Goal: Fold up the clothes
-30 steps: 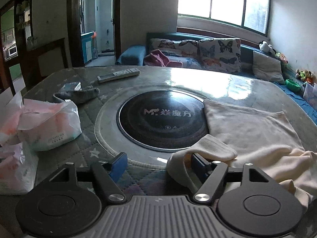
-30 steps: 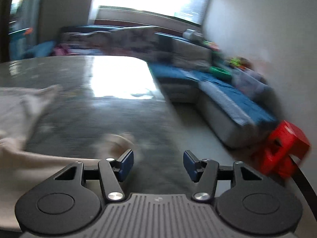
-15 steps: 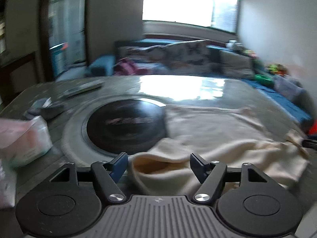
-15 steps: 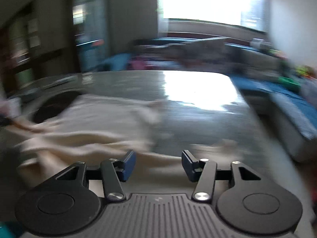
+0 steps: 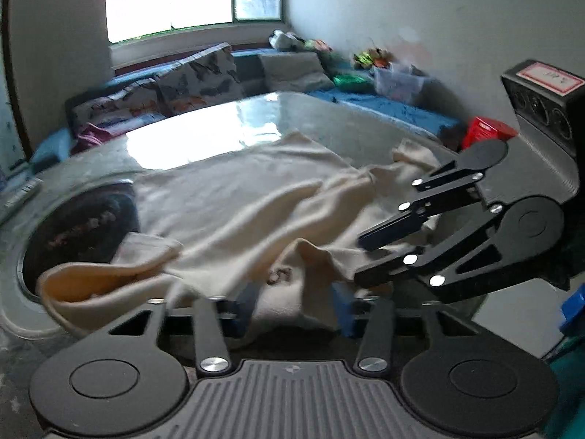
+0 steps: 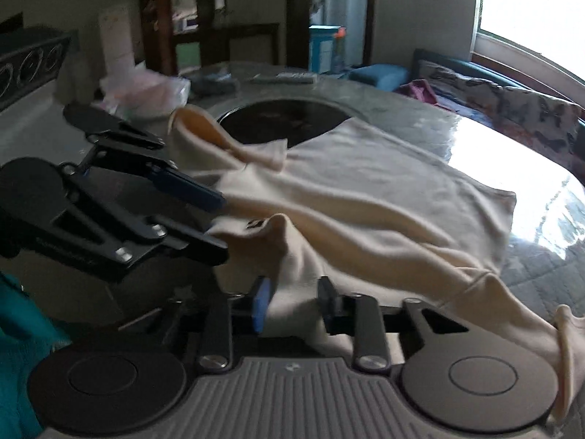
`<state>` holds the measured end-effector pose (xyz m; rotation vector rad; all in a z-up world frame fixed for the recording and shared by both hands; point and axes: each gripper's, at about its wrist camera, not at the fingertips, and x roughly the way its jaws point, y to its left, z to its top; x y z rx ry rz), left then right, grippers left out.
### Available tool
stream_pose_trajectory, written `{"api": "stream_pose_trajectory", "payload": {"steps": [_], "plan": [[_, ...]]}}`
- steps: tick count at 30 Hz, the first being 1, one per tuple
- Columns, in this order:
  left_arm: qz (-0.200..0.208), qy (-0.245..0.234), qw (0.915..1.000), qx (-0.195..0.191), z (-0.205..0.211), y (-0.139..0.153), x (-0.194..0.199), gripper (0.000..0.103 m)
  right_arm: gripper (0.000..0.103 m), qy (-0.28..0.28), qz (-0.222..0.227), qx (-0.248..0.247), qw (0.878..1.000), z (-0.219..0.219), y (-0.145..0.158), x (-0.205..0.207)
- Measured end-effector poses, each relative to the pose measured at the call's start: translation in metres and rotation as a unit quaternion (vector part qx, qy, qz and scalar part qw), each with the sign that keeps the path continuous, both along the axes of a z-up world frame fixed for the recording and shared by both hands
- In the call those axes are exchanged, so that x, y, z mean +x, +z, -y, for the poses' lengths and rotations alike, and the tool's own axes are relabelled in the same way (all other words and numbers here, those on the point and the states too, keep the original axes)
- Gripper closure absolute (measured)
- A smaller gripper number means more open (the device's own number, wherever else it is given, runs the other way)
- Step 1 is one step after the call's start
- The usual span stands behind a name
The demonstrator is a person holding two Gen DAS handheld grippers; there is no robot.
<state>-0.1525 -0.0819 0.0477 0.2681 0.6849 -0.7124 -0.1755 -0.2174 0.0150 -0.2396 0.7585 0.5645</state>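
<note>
Both tools share one build. The left gripper (image 5: pixel 294 309) has a ribbed grey housing flanked by two round black discs, with black linkage arms pinned by silver screws and blue pads on its fingertips (image 5: pixel 342 307). The right gripper (image 6: pixel 290 305) matches it — the same grooved grey body, black discs, bright screw heads and blue-faced fingers (image 6: pixel 261 301). Seen from the left wrist, its grey camera block carries a white label edged in red and a row of round recesses. Teal fabric — perhaps a sleeve — shows at the frame edges.
</note>
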Motion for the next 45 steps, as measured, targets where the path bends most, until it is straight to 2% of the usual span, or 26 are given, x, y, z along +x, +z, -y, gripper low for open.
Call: {"api": "stream_pose_trajectory", "payload": {"steps": [2, 4, 8, 11, 15, 18, 21, 23, 27, 31, 33, 37, 39, 42, 43, 45], "plan": [[-0.006, 0.004, 0.9999, 0.012, 0.001, -0.007, 0.003, 0.093, 0.092, -0.004, 0.001, -0.011, 1.000, 0.000, -0.004, 0.003], [-0.012, 0.006, 0.9999, 0.006, -0.002, -0.006, 0.006, 0.098, 0.097, -0.008, 0.001, -0.015, 1.000, 0.000, -0.005, 0.005], [-0.007, -0.028, 0.9990, -0.033, -0.015, 0.015, -0.002, 0.100, 0.100, 0.004, -0.006, 0.006, 1.000, 0.012, 0.012, -0.002], [-0.019, -0.062, 0.9967, -0.050, -0.021, 0.023, -0.007, 0.100, 0.100, 0.022, -0.015, 0.002, 1.000, 0.015, 0.024, -0.008], [-0.039, -0.095, 0.9945, -0.020, -0.020, 0.010, -0.010, 0.100, 0.099, 0.058, -0.042, -0.005, 0.997, 0.015, 0.028, -0.016], [-0.057, -0.104, 0.9929, -0.006, -0.021, 0.001, -0.007, 0.099, 0.093, 0.042, -0.026, -0.003, 0.999, 0.019, 0.029, -0.013], [-0.042, -0.095, 0.9944, -0.017, -0.024, 0.009, -0.002, 0.097, 0.090, 0.005, -0.009, 0.005, 1.000, 0.025, 0.026, -0.003], [-0.023, -0.076, 0.9962, -0.035, -0.026, 0.020, 0.005, 0.097, 0.090, -0.008, -0.017, 0.012, 1.000, 0.026, 0.017, 0.008], [-0.008, -0.035, 0.9968, -0.071, -0.019, 0.030, 0.028, 0.096, 0.089, 0.002, -0.047, 0.004, 0.999, 0.022, -0.004, 0.011], [-0.032, -0.024, 0.9969, -0.069, 0.004, 0.009, 0.048, 0.096, 0.089, 0.018, -0.058, -0.008, 0.998, 0.021, -0.005, -0.001], [-0.044, -0.028, 0.9967, -0.062, 0.016, -0.004, 0.051, 0.096, 0.082, 0.016, -0.059, -0.010, 0.998, 0.026, -0.001, -0.005], [-0.063, -0.035, 0.9963, -0.047, 0.030, -0.026, 0.049, 0.090, 0.078, -0.027, -0.035, 0.009, 0.999, 0.044, 0.013, -0.001], [-0.067, -0.035, 0.9961, -0.047, 0.028, -0.030, 0.046, 0.089, 0.068, -0.057, -0.019, 0.014, 0.998, 0.053, 0.013, 0.008], [-0.069, -0.031, 0.9960, -0.048, 0.025, -0.031, 0.041, 0.081, 0.067, -0.101, -0.014, 0.020, 0.995, 0.069, 0.004, 0.023], [-0.069, -0.029, 0.9961, -0.048, 0.024, -0.031, 0.041, 0.076, 0.067, -0.117, -0.015, 0.023, 0.993, 0.075, 0.000, 0.028], [-0.068, -0.025, 0.9962, -0.049, 0.024, -0.032, 0.041, 0.074, 0.067, -0.148, -0.022, 0.040, 0.988, 0.090, -0.007, 0.033]]}}
